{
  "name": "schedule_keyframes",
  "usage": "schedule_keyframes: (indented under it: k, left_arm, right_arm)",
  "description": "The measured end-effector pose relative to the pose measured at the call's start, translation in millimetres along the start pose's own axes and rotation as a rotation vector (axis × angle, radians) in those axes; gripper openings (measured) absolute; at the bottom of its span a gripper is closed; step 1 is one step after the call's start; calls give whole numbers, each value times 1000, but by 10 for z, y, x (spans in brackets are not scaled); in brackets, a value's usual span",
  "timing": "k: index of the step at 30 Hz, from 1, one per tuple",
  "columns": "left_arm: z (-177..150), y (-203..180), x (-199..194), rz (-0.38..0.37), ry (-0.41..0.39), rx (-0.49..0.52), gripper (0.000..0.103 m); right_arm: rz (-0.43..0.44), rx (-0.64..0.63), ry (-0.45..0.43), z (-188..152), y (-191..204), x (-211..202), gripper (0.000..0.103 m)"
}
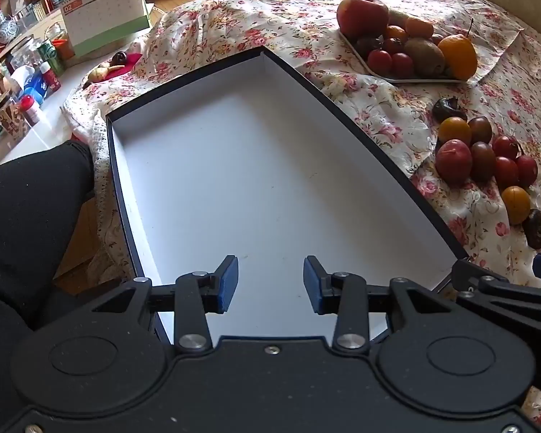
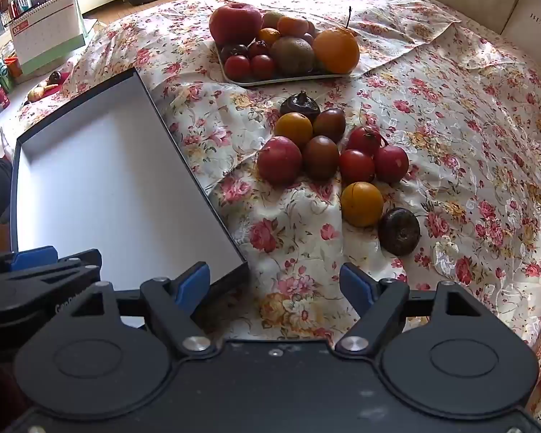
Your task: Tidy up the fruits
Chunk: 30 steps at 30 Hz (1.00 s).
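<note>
- Two grippers were present, neither holding anything: the left gripper [image 1: 270, 285] hung over the near end of the box [image 1: 234, 180] with its fingers set wide, and the right gripper [image 2: 275, 288] hung over bare cloth just beside the box's near right corner, fingers likewise spread wide.
- The box, dark-walled with a white floor, lay on the floral tablecloth [image 2: 469, 126] toward the table's left side; no fruit showed inside it.
- A loose cluster of small fruits [image 2: 339, 158] lay on the cloth right of the box, apart from its wall: red, yellow-orange and dark brown pieces, mostly touching one another.
- One yellow fruit [image 2: 361, 204] and one dark round fruit [image 2: 399, 231] lay nearest the right gripper.
- A tray [image 2: 270, 81] toward the far edge carried an apple [image 2: 235, 23], an orange [image 2: 336, 50], a kiwi [image 2: 292, 55] and smaller pieces.
- Judged progress: nothing sorted into the box as yet; the whole loose cluster remained to be moved. Whether the tray's fruit also belonged in the box could not be determined.
</note>
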State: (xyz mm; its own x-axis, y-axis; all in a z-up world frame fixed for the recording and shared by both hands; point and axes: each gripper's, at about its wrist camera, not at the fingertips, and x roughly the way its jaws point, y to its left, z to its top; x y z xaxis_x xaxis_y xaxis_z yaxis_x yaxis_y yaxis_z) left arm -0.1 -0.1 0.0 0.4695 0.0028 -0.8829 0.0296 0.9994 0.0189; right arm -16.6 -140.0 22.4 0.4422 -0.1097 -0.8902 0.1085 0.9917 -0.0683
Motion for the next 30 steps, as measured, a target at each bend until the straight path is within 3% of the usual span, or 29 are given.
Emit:
schedule_keyframes:
  k: [30]
  left_arm:
    - [-8, -44, 40, -8, 17, 32, 48]
  right_arm:
    - [15, 8, 35, 7, 15, 38, 82]
